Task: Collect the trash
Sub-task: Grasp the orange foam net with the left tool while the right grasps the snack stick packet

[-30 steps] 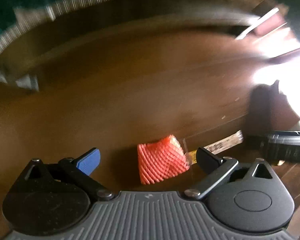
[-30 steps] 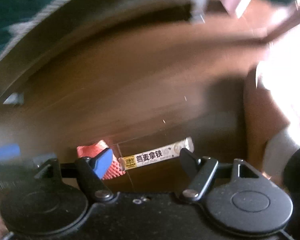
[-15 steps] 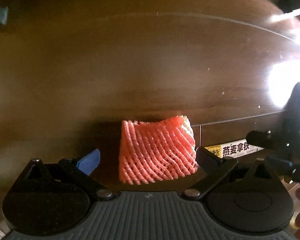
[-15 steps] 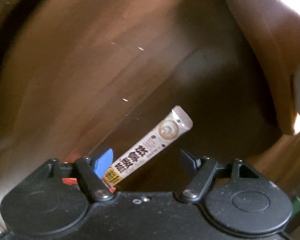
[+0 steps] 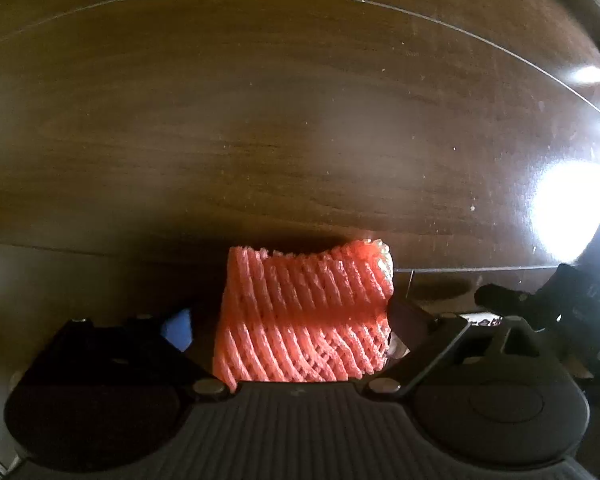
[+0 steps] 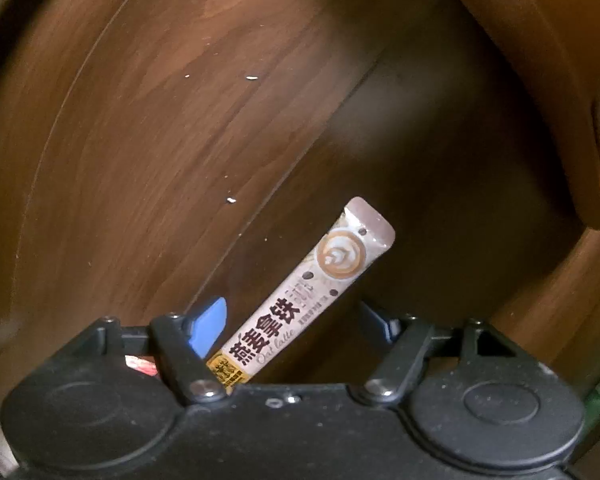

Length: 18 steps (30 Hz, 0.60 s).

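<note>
An orange foam fruit net [image 5: 304, 314] lies on the dark wooden floor, between the fingers of my left gripper [image 5: 290, 320]. The jaws stand open around it; the right finger touches its edge. A long coffee stick sachet [image 6: 300, 304] with Chinese print lies diagonally on the floor between the fingers of my right gripper [image 6: 294, 322], which is open, its lower end under the gripper body. A sliver of the net [image 6: 140, 364] shows at the left of the right wrist view. The right gripper [image 5: 540, 300] shows at the right edge of the left wrist view.
The floor is dark wood planks [image 5: 300, 120] with a bright glare patch [image 5: 568, 204] at the right. A brown furniture edge [image 6: 548, 60] curves along the upper right of the right wrist view. Small white crumbs [image 6: 231, 200] lie on the floor.
Both grippers have moved down closer to the floor. The foam net now fills the gap between the left fingers. The sachet sits deeper between the right fingers.
</note>
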Tool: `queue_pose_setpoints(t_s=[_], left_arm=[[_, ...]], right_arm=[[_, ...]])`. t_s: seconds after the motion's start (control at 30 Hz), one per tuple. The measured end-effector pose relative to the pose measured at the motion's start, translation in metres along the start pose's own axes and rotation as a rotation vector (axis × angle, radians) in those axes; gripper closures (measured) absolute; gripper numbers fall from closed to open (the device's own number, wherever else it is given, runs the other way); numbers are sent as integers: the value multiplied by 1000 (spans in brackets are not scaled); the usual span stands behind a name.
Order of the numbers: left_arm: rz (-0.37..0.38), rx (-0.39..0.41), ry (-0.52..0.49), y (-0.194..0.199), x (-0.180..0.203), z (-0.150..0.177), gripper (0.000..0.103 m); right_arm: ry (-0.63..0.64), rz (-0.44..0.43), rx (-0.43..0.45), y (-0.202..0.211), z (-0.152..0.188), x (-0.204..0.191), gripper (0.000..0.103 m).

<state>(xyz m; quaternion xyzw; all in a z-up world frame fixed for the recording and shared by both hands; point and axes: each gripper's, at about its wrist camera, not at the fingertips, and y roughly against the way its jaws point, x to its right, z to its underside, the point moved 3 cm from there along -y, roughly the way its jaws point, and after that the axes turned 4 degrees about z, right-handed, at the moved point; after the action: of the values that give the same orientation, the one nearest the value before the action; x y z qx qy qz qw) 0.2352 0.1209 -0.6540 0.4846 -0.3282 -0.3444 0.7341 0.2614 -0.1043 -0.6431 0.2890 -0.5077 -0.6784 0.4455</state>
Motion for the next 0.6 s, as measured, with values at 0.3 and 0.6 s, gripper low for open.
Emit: queue_pose_setpoints(t_s=[0.3, 0.6], left_arm=[[26, 18, -89, 15, 32, -1, 72], [-2, 70, -112, 54, 28, -11, 83]], right_arm=[[131, 44, 66, 11, 11, -33, 80], [257, 40, 178, 60, 16, -45, 84]])
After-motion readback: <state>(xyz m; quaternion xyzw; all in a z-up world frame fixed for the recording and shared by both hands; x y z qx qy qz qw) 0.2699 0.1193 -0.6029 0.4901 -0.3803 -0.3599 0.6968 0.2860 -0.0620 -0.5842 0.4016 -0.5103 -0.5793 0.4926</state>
